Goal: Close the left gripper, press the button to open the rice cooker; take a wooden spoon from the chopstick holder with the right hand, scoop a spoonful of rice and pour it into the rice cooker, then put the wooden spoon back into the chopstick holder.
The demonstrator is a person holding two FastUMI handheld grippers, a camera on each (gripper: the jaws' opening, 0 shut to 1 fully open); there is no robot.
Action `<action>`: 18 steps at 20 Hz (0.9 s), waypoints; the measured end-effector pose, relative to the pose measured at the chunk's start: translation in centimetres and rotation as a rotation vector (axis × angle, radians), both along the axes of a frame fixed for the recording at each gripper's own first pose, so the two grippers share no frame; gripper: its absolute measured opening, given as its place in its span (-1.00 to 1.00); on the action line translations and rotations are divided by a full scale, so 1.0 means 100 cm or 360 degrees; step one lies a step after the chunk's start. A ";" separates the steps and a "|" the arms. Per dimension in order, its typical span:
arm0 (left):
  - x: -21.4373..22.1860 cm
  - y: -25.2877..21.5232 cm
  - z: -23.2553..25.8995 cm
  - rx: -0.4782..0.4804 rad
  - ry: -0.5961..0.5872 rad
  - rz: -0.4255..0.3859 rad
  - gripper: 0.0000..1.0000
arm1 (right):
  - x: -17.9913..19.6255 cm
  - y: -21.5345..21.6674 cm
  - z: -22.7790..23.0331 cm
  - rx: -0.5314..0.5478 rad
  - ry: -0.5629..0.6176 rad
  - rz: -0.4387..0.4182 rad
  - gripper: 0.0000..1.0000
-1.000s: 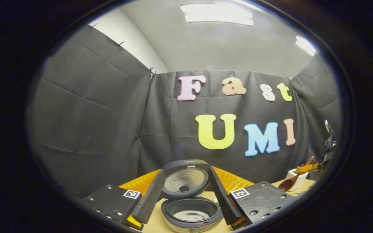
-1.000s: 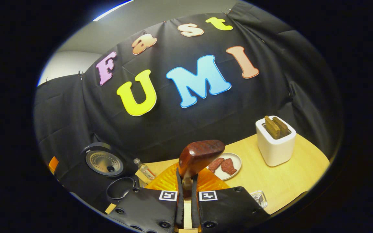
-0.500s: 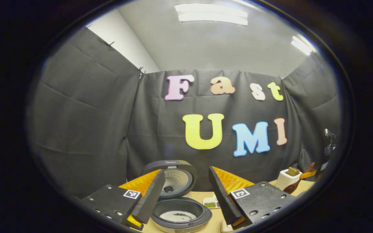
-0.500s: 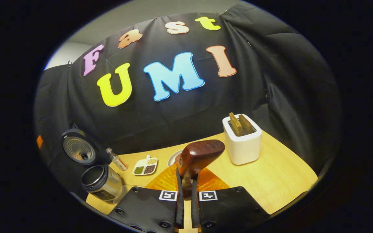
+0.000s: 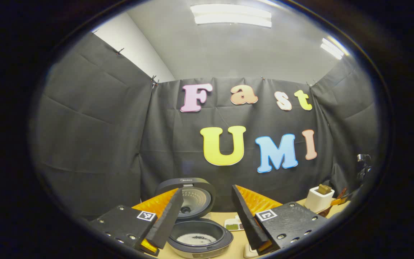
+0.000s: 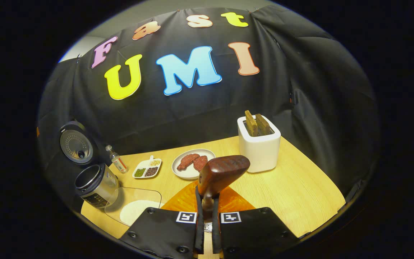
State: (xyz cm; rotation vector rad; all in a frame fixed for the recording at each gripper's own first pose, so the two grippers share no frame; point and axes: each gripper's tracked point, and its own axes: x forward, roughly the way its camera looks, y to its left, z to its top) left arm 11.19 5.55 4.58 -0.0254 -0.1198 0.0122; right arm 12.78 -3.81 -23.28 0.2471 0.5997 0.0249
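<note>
My right gripper (image 6: 207, 203) is shut on the handle of the dark wooden spoon (image 6: 223, 172), whose bowl stands up in front of the camera, above the table. Behind it and slightly right stands the white chopstick holder (image 6: 259, 151) with two brown wooden pieces in it. The rice cooker (image 6: 93, 183) sits at the far left with its lid (image 6: 72, 144) raised. My left gripper (image 5: 206, 192) is open and holds nothing, just in front of the open rice cooker (image 5: 199, 237), which has white rice (image 5: 196, 239) at the bottom. The holder (image 5: 318, 199) stands far right.
A clear container of white rice (image 6: 135, 208) lies near the front left, beside the cooker. Behind it are a small bottle (image 6: 117, 163), a divided dish of grains (image 6: 146, 169) and a plate with meat slices (image 6: 192, 163). The wooden table (image 6: 300, 190) ends at the right.
The right gripper has swung with the spoon, so the holder slid left in its view and the rice container came into sight. The left gripper shifted slightly, staying open.
</note>
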 end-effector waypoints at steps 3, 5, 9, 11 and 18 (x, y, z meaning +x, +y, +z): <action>-0.004 0.004 0.000 0.0009 0.0008 0.0014 0.66 | -0.006 0.002 -0.019 -0.0019 0.0085 0.0033 -0.79; -0.008 0.009 0.000 0.0018 0.0012 0.0028 0.66 | -0.007 0.006 -0.030 -0.0019 0.0139 0.0062 -0.80; -0.014 0.016 -0.001 0.0043 0.0023 0.0056 0.66 | -0.005 0.009 -0.045 0.0036 0.0211 0.0078 -0.80; -0.016 0.021 0.000 0.0058 0.0028 0.0073 0.66 | -0.005 0.010 -0.053 0.0063 0.0266 0.0074 -0.80; -0.023 0.029 0.008 0.0077 0.0006 0.0101 0.66 | -0.003 0.007 -0.062 0.0083 0.0306 0.0087 -0.71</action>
